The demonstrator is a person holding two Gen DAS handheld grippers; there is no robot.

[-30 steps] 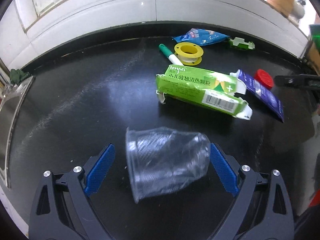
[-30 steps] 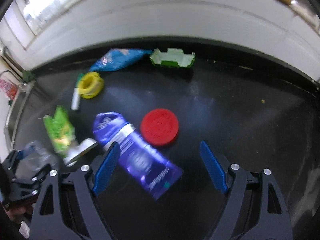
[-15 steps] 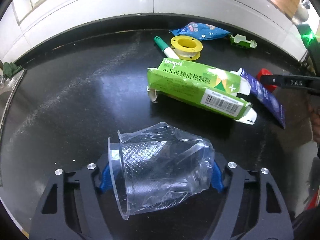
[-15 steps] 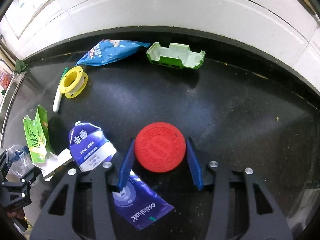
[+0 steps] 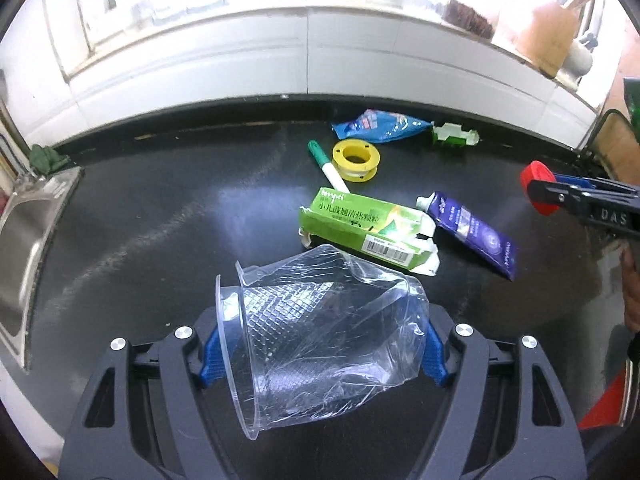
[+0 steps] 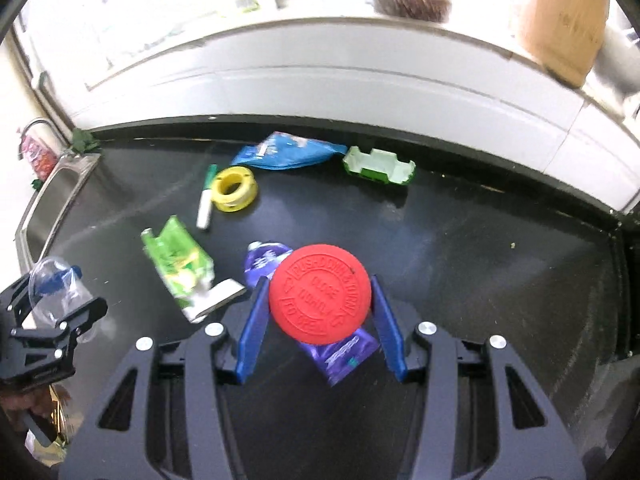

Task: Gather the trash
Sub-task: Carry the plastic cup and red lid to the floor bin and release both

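Observation:
My left gripper (image 5: 320, 344) is shut on a crushed clear plastic cup (image 5: 320, 320) and holds it above the black counter (image 5: 160, 220). My right gripper (image 6: 320, 320) is shut on a red round lid (image 6: 320, 294), lifted off the counter; it shows at the right of the left wrist view (image 5: 538, 184). On the counter lie a green carton (image 5: 368, 228), a purple tube (image 5: 476, 232), a green marker (image 5: 328, 166), a yellow tape spool (image 5: 356, 158), a blue wrapper (image 5: 380, 126) and a small green-white box (image 5: 454, 136).
A steel sink (image 5: 24, 248) lies at the counter's left end. A white tiled wall (image 5: 308, 64) runs behind the counter. A green cloth (image 5: 46, 158) sits at the back left corner. A wooden holder (image 5: 550, 36) stands on the ledge at the back right.
Both grippers closed, the left on the plastic cup, the right on the red lid, and then lifted them off the counter.

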